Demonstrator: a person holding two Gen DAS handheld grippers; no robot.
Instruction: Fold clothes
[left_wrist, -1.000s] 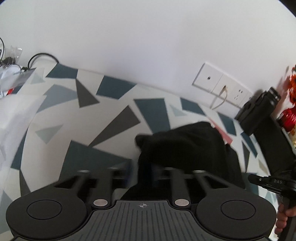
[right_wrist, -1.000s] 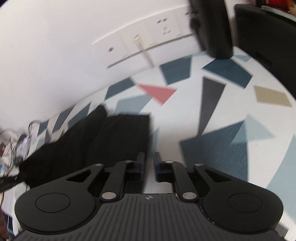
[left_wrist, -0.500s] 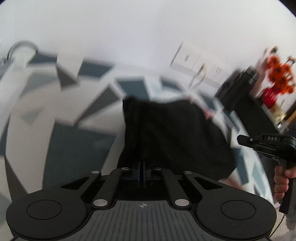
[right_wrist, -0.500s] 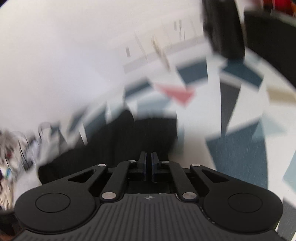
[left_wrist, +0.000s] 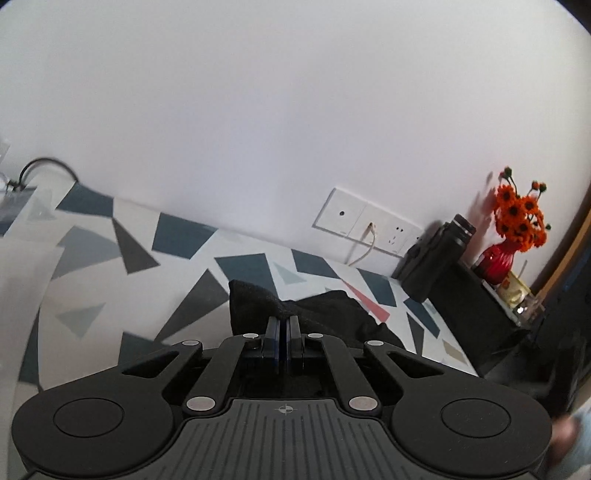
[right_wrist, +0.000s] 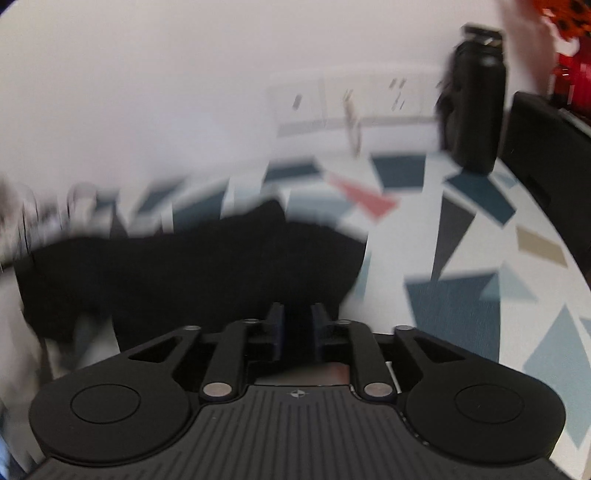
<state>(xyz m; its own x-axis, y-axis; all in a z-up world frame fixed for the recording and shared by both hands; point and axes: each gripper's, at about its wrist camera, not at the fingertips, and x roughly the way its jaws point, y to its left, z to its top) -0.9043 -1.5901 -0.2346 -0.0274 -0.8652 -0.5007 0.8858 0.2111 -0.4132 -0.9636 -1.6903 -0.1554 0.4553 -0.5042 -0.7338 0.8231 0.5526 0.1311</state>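
The black garment (left_wrist: 314, 314) is lying bunched on your triangle-patterned tablecloth (left_wrist: 110, 266), near the wall sockets (left_wrist: 369, 225). Your left gripper (left_wrist: 283, 326) is pinching its raised edge, jaws fully together. Your right gripper (right_wrist: 297, 314) is opening partway over the cloth; blur is hiding whether its pads are touching fabric.

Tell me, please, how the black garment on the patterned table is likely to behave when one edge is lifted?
The black garment is probably floppy: it lies in soft humps and folds, so a lifted edge should drape. It looks thick and matte, so it probably grips rather than slips. The left claw is shut on its edge; the right claw is opening, so that side may sag.
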